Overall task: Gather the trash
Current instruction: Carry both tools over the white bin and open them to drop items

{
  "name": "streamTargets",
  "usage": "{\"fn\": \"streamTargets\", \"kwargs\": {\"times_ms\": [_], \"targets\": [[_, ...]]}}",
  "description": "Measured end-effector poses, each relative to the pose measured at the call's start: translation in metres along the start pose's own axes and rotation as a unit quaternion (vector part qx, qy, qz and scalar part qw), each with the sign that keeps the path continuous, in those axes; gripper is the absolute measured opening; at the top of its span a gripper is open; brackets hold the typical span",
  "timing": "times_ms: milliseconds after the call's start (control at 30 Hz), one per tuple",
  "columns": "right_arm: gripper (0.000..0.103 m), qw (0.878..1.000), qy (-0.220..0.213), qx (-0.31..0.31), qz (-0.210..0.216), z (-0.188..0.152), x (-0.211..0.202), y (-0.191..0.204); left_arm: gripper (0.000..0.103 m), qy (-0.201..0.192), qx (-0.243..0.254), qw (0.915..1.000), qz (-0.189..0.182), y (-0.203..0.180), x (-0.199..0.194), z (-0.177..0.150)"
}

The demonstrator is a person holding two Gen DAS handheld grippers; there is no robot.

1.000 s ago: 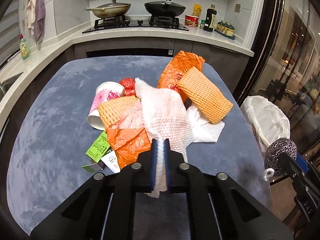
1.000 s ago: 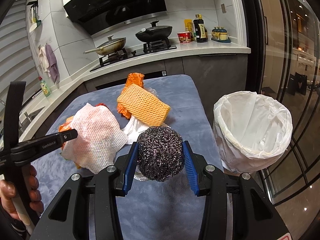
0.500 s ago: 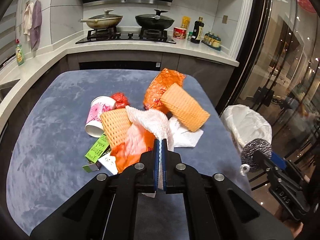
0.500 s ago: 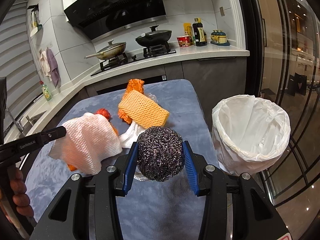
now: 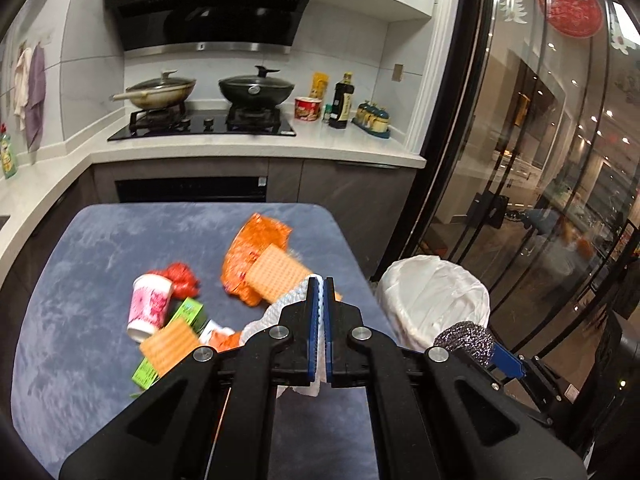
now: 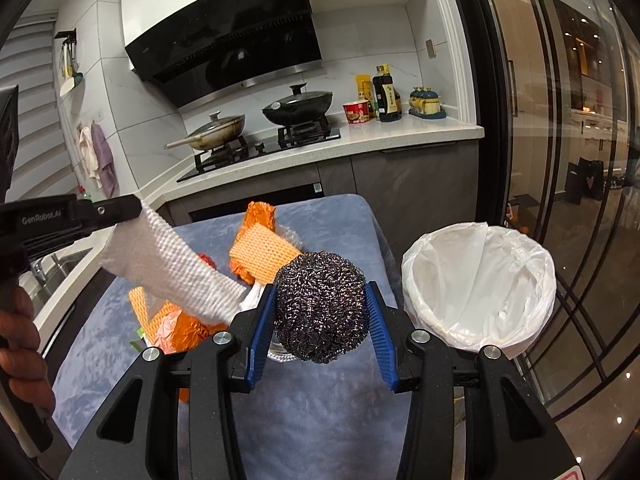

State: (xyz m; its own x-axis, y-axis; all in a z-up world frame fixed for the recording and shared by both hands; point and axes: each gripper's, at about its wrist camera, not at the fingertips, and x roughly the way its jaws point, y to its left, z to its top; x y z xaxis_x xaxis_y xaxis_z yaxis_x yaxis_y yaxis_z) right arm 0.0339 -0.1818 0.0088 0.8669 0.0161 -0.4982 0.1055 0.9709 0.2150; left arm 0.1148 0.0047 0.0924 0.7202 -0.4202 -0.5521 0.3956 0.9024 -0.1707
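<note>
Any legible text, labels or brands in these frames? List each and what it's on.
"GenRobot.AI": side of the black left gripper.
"19": sticker on the black range hood; its other words are too small.
Dark sauce bottle, red instant-noodle cup, green carton: print unreadable.

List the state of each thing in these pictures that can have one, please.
Left tool: shut on the white foam sheet, which hangs lifted off the table.
Right tool: shut on the steel scrubber.
Bin bag: open, nothing visible inside.
Paper cup: lying on its side.
Two pans: lids on.
Orange foam sleeve: lying on the table.
</note>
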Motion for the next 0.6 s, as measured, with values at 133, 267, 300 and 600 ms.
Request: {"fn": "streamTargets", "kwargs": {"times_ms": [133, 267, 300, 600], "targets": [[0.042, 1.0, -0.014, 0.004, -0.011, 0.01, -0.005, -0.012, 0.002, -0.001, 0.012, 0.9998, -0.017, -0.019, 0.009, 0.01], [0.043, 0.999, -0.023, 0.009, -0.033, 0.02, -0.005, -0.032, 0.002, 0.008, 0.019, 0.9992, -0.035, -0.041, 0.031, 0.019], [0.043, 0.999, -0.024, 0.011, -0.042, 0.023, -0.003, -0.04, 0.002, 0.009, 0.022, 0.999, -0.039, -0.047, 0.036, 0.02], [0.043, 0.993, -0.009, 0.064, -0.094, 0.033, 0.024, -0.112, 0.002, 0.024, 0.05, 0.9953, -0.08, -0.109, 0.095, 0.035]]}}
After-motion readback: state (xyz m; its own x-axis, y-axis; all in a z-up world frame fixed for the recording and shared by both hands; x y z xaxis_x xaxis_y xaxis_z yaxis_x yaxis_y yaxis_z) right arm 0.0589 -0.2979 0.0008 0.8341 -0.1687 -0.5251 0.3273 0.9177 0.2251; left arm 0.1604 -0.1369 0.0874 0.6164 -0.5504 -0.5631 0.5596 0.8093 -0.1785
